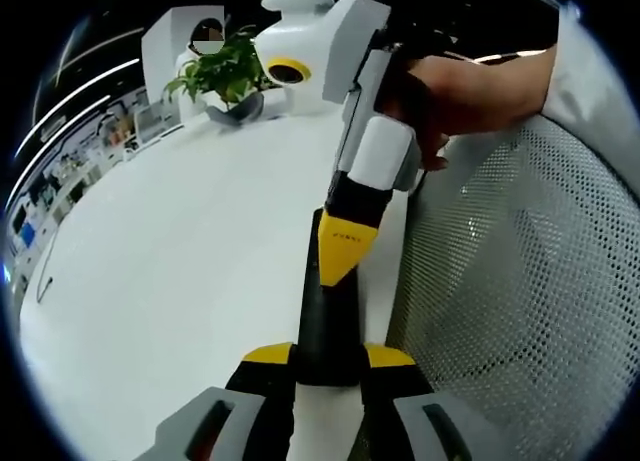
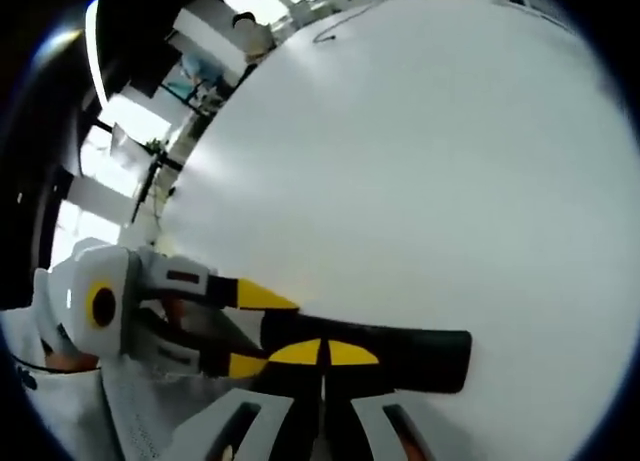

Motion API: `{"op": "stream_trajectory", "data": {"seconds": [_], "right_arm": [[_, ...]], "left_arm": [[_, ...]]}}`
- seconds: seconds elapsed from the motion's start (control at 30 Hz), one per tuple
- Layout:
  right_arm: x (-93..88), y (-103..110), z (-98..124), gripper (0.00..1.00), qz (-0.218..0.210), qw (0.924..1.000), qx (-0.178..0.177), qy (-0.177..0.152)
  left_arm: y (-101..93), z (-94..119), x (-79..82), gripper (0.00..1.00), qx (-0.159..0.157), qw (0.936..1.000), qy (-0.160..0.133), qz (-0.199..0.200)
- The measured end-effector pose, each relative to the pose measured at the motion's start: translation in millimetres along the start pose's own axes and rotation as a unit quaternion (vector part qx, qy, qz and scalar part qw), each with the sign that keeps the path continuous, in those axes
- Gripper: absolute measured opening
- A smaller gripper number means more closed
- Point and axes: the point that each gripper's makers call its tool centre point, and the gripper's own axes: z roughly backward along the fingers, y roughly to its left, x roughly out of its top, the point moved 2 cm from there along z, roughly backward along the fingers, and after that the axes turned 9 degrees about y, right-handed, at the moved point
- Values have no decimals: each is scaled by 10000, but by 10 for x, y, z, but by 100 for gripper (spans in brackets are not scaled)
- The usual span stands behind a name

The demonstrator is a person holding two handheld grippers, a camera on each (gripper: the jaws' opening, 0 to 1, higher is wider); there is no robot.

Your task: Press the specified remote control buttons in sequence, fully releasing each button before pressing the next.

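Note:
A long black remote control (image 1: pixel 326 316) lies over the white table (image 1: pixel 170 271), and my left gripper (image 1: pixel 329 357) is shut on its near end, one yellow tip on each side. My right gripper (image 1: pixel 340 253), held by a person's hand (image 1: pixel 470 81), comes down from above with its jaws shut and its yellow tip resting on the remote's top face. In the right gripper view the remote (image 2: pixel 420 349) runs sideways, and my right gripper (image 2: pixel 326 353) touches its middle with closed tips. The left gripper (image 2: pixel 258 331) clamps the remote's left end there.
A grey mesh chair back (image 1: pixel 520 281) stands close on the right. A potted green plant (image 1: pixel 225 76) sits at the table's far side. A thin dark cable (image 2: pixel 340 21) lies far out on the table. Shelving lines the room's edge (image 1: pixel 60 171).

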Motion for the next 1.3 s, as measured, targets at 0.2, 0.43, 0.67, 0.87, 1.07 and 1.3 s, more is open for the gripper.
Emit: {"op": "stream_trajectory", "data": {"seconds": [0.2,0.43,0.67,0.87,1.07,1.3], "right_arm": [[-6,100,-49,0,241,9997,57,52],[-23,65,-56,0,367,9992,-101,106],[4,60,-78,0,113,9995,-209,214],[34,74,-100,0,161,9952,-777,574],[52,58,-98,0,-154,9945,-856,588],[-107,108,-54,0,490,9908,-1262,-8]], "left_arm": [[-5,5,-2,24,16,10000,4,-24],[-5,6,-4,24,15,10000,4,-12],[-19,10,0,24,83,9998,-12,-173],[-13,9,0,23,80,9999,-11,-144],[-1,5,-11,24,116,9998,-76,161],[5,-3,-5,25,140,9995,-93,282]]}}
